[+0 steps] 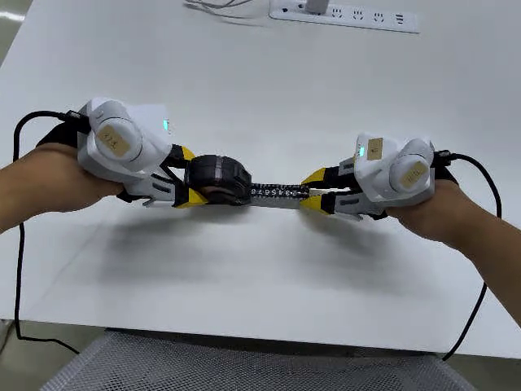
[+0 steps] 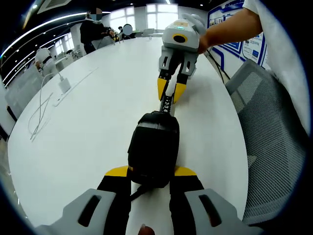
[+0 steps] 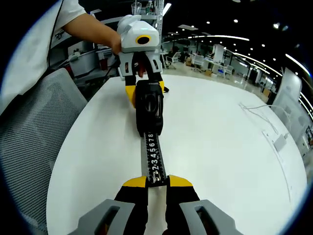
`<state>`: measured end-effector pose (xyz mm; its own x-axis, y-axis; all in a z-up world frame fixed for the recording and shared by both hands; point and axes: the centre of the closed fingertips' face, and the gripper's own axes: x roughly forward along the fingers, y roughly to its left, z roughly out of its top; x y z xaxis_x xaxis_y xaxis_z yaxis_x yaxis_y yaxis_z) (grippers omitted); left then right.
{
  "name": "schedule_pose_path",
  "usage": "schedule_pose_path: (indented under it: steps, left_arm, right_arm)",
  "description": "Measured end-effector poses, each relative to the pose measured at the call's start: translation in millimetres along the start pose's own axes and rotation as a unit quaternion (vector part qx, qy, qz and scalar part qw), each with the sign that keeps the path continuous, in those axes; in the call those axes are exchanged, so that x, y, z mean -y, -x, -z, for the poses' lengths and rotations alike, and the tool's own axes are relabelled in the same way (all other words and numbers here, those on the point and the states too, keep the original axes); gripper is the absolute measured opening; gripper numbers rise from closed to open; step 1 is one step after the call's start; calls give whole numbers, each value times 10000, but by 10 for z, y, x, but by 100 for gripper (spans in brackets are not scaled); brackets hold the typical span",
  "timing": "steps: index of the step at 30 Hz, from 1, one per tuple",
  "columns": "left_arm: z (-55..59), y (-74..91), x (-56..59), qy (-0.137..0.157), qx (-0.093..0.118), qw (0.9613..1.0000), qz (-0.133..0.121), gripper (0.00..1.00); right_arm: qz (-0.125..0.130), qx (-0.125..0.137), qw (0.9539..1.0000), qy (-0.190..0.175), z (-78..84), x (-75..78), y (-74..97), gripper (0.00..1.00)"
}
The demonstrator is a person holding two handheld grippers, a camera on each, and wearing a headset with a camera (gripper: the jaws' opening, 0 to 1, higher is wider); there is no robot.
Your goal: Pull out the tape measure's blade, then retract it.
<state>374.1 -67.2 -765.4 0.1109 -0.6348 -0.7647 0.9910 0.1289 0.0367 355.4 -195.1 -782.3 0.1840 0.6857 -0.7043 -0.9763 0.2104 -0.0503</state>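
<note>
A black tape measure case [image 1: 216, 179] is held just above the white table, with my left gripper [image 1: 192, 176] shut on it; its yellow-tipped jaws clamp the case [image 2: 153, 148] from both sides. A short stretch of numbered blade [image 1: 277, 194] runs out of the case to the right. My right gripper [image 1: 313, 189] is shut on the blade's end [image 3: 154, 169], the digits reading along the blade toward the case [image 3: 149, 108]. The other gripper [image 2: 172, 88] faces me across the blade in the left gripper view, as does the left one [image 3: 142, 84] in the right gripper view.
A white power strip [image 1: 345, 14] and a thin white cable [image 1: 220, 6] lie at the table's [image 1: 260, 81] far edge. A grey mesh chair [image 1: 244, 362] sits below the near edge. Black gripper cables [image 1: 16, 244] hang off both sides.
</note>
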Motion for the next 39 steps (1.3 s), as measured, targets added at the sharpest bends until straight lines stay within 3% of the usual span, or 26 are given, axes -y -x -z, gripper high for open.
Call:
schedule_pose_path:
  steps: [39]
  left_arm:
    - [0,-4,1,-12,-23,10000,10,25]
  right_arm:
    - [163,-475,9987,-29,393,41,382,8]
